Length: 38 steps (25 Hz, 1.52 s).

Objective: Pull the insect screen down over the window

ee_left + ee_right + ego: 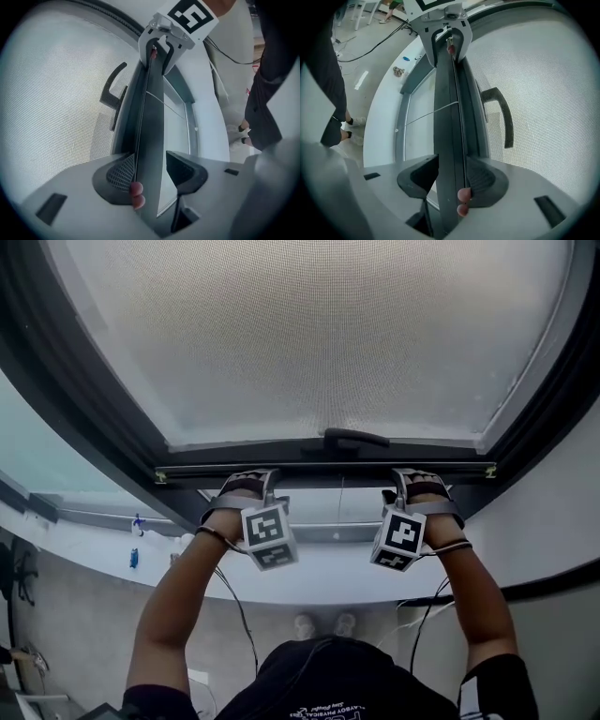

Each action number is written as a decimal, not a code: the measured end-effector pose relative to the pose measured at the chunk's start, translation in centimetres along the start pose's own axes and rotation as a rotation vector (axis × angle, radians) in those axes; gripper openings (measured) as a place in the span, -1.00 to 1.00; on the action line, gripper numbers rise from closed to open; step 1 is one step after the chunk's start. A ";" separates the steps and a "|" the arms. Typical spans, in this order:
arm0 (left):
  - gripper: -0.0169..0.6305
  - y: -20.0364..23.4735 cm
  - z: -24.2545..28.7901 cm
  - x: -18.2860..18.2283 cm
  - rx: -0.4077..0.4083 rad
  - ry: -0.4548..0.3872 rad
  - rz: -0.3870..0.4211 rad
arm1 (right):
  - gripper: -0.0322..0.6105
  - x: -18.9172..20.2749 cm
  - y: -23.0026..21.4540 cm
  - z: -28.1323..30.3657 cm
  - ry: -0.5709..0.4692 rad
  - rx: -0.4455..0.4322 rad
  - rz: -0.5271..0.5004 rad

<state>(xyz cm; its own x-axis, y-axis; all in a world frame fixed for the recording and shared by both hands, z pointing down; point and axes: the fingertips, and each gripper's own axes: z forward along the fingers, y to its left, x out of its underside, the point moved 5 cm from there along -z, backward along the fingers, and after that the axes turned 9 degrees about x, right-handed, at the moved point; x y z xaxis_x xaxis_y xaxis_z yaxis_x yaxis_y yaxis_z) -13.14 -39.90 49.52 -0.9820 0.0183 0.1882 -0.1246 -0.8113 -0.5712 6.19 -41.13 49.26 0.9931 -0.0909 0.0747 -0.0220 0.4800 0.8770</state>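
Left gripper (150,168): fingers (119,171) spread wide around bottom bar (323,468). One pad touches it, and I see sliver of gap at the other, so no clamp. Insect screen (309,334) mesh spreads above bar, handle (354,438) at mid-bar, strip of bare glass (319,507) below. Right gripper (452,180): fingers pinch same bar, both pads on it.
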 end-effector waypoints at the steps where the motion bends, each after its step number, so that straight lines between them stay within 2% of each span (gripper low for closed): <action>1: -0.32 0.0 0.1 0.0 -0.005 0.002 0.001 | -0.37 -0.1 0.0 0.0 -0.001 0.003 0.010; 6: -0.32 0.3 0.6 0.1 -0.042 0.021 0.002 | -0.37 -0.2 -0.4 0.4 0.021 0.017 0.018; 10: -0.32 0.6 0.2 -0.3 -0.018 -0.022 -0.026 | -0.37 -0.1 -0.5 0.6 0.028 0.059 0.005; 15: -0.32 0.5 0.6 0.1 -0.032 0.000 -0.017 | -0.37 -0.3 -0.4 0.9 0.041 0.076 0.008; 19: -0.32 0.7 0.6 0.0 -0.043 -0.029 -0.040 | -0.37 -0.1 -0.5 0.9 0.022 0.042 0.050; 21: -0.32 0.7 0.6 -0.1 -0.070 -0.015 -0.051 | -0.37 -0.4 -0.8 0.6 -0.001 0.038 0.091; 23: -0.32 0.8 0.5 -0.2 -0.081 0.011 -0.055 | -0.37 -0.2 -0.8 0.6 0.003 0.051 0.081; 26: -0.32 0.9 0.4 -0.2 -0.055 0.033 -0.055 | -0.37 0.1 -0.8 0.7 0.019 0.033 0.055; 30: -0.32 0.8 0.8 -0.1 -0.059 0.033 -0.048 | -0.37 0.2 -0.7 0.7 0.018 0.027 0.032; 32: -0.32 0.8 0.8 0.0 -0.076 0.014 -0.060 | -0.37 0.2 -0.7 0.6 0.016 0.035 0.032; 34: -0.32 0.8 0.1 0.1 -0.090 -0.032 -0.110 | -0.37 0.2 -0.9 0.1 0.008 0.047 0.070; 38: -0.32 1.4 -3.3 0.3 -0.127 -0.219 -0.282 | -0.37 -0.2 -3.8 -3.1 -0.064 0.136 0.269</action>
<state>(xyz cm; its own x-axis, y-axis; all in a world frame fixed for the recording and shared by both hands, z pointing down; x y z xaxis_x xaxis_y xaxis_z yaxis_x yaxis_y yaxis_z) -14.07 -39.10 46.10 -0.8548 0.0940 0.5104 -0.4155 -0.7132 -0.5645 6.46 -40.24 44.46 0.9403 -0.0335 0.3388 -0.3026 0.3737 0.8768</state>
